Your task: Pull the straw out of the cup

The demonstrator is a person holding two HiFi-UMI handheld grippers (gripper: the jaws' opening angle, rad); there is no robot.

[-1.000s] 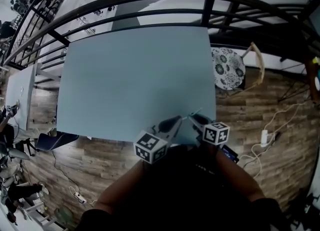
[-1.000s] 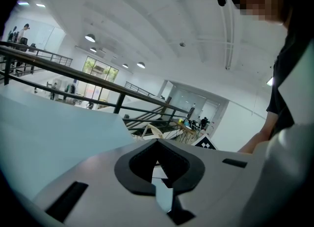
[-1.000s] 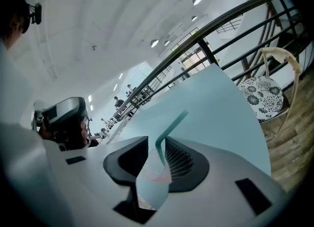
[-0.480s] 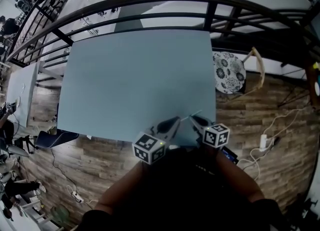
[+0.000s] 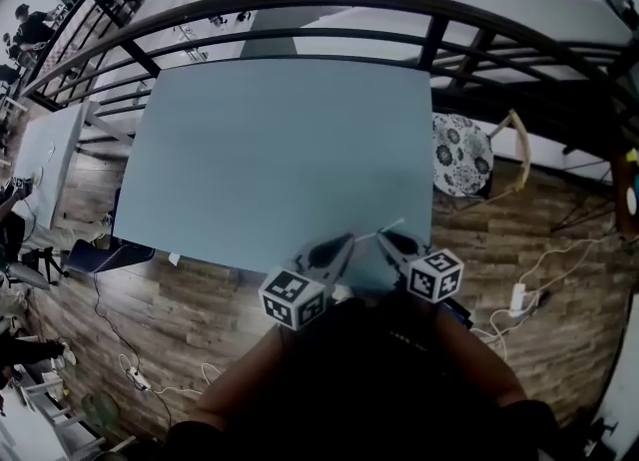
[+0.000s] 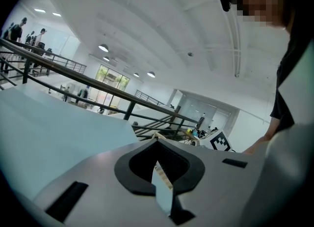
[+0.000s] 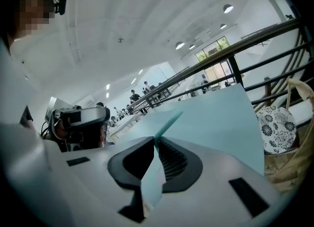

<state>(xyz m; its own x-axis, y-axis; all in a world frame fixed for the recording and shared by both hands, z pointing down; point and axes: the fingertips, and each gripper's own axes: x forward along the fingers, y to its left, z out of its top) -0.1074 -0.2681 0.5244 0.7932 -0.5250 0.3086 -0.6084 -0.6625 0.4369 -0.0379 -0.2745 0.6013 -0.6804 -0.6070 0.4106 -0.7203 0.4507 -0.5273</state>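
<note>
A thin pale teal straw (image 5: 384, 229) slants up to the right over the front edge of the light blue table (image 5: 280, 150). My right gripper (image 5: 383, 237) is shut on the straw. In the right gripper view the straw (image 7: 169, 122) sticks out past the closed jaw tips (image 7: 155, 140). My left gripper (image 5: 346, 242) hangs just to its left, tip close to the straw's lower end. In the left gripper view its jaw tips (image 6: 157, 140) meet and I see nothing held between them. No cup shows in any view.
A dark metal railing (image 5: 300, 5) curves behind the table. To the right of the table stands a wicker chair with a patterned cushion (image 5: 459, 155). A power strip and cables (image 5: 519, 299) lie on the wooden floor at the right.
The head view has shifted, so the table sits a little lower and to the right in it. Both grippers stay together at the table's front edge, the straw still at the right gripper's tip.
</note>
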